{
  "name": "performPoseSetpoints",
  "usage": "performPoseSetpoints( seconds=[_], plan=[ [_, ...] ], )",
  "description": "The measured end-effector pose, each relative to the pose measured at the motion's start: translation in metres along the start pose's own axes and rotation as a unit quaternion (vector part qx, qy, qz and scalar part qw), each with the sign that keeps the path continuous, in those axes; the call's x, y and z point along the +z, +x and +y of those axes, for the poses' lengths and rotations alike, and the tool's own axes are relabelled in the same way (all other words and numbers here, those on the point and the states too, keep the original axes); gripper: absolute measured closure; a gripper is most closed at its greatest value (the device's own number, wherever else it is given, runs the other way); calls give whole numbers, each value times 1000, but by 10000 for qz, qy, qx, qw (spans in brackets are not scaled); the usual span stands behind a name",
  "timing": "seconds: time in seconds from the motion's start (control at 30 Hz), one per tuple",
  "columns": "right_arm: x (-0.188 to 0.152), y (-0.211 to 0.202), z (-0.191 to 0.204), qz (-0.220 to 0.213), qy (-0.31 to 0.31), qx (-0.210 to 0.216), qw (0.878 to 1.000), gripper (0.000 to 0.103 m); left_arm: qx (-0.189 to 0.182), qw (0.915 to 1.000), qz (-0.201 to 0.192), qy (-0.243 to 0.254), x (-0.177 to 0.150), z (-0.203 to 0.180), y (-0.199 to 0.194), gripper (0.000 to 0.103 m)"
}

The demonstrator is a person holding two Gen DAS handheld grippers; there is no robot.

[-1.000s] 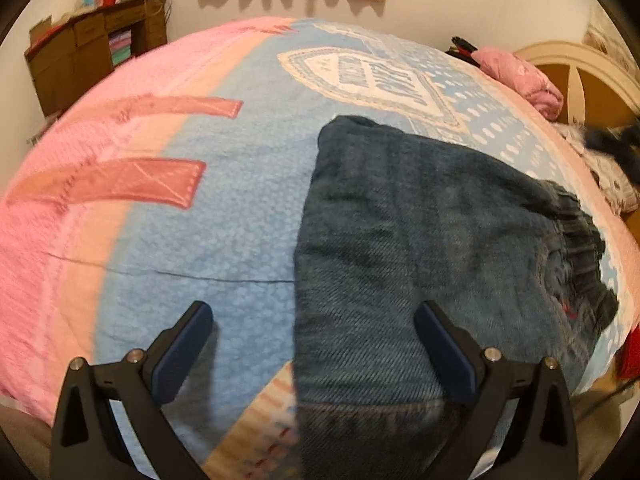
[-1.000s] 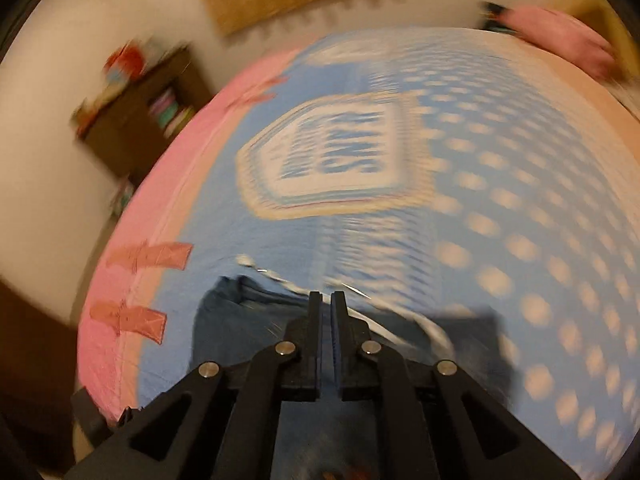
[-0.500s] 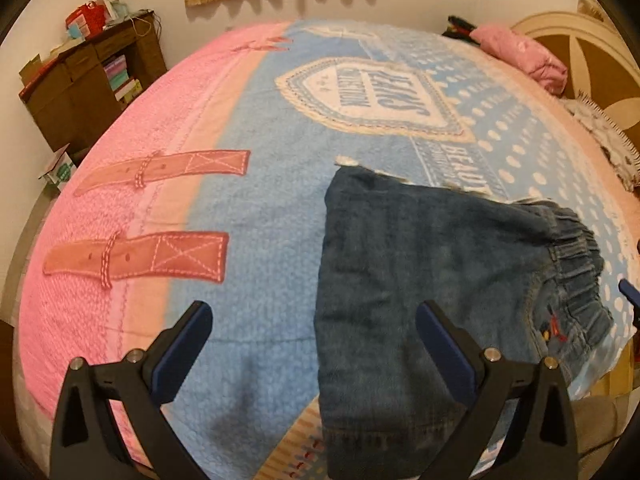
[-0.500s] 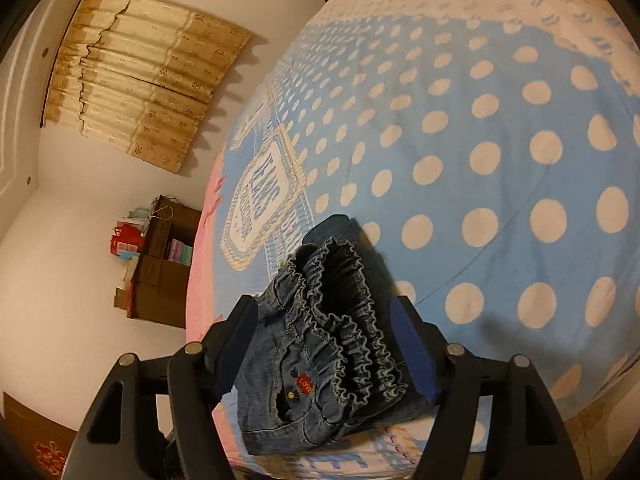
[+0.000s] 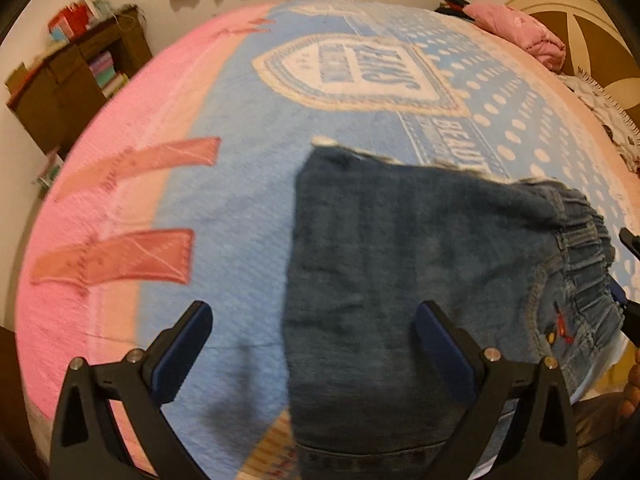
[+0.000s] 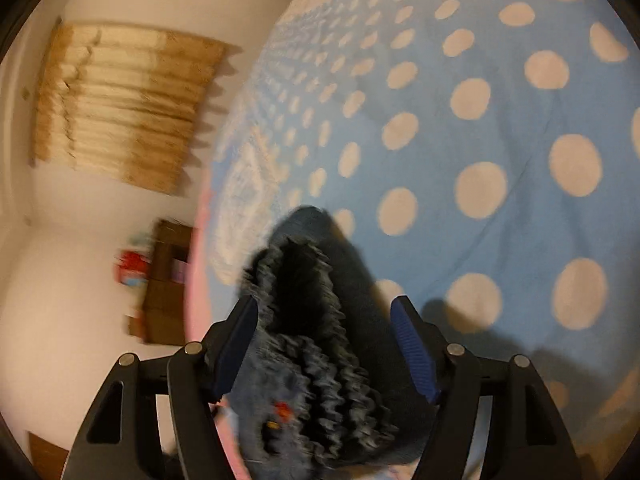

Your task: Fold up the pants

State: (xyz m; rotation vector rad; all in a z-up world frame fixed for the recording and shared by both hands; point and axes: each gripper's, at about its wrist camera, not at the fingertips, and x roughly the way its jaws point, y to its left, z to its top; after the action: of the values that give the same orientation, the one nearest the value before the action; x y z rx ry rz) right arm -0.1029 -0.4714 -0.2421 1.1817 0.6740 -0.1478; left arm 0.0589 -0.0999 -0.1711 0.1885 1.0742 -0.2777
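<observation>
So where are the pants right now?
The pants lie on the bedspread near its front edge, right of centre in the left wrist view, waistband between the open right gripper fingers.

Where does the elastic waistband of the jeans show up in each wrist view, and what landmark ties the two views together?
Left wrist: the waistband sits at the right edge, right of the open left tongs.
Right wrist: the waistband is at bottom center, between the fingers of the open right tongs.
Shared landmark: the brown shelf, top left and left of center.
</observation>
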Motion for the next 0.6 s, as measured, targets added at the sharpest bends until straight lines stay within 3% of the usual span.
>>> performPoseSetpoints(
  seconds=[0.17,0.33,0.47,0.5,0.6],
  plan=[
    [8,-6,-3,-52,25,6,10000,33,-397,9990,-70,-187,5,9,2,0],
    [18,-3,-16,100,278,-80,9995,27,-119,9980,-72,-612,20,40,15,0],
    [22,11,-24,433,526,16,9977,26,-626,9913,485,-1051,21,58,44,0],
    [22,12,-22,465,478,66,9978,21,-835,9878,617,-1161,19,60,53,0],
    [18,18,-12,741,235,132,9969,15,-941,9863,502,-1256,14,61,53,0]
  ],
)
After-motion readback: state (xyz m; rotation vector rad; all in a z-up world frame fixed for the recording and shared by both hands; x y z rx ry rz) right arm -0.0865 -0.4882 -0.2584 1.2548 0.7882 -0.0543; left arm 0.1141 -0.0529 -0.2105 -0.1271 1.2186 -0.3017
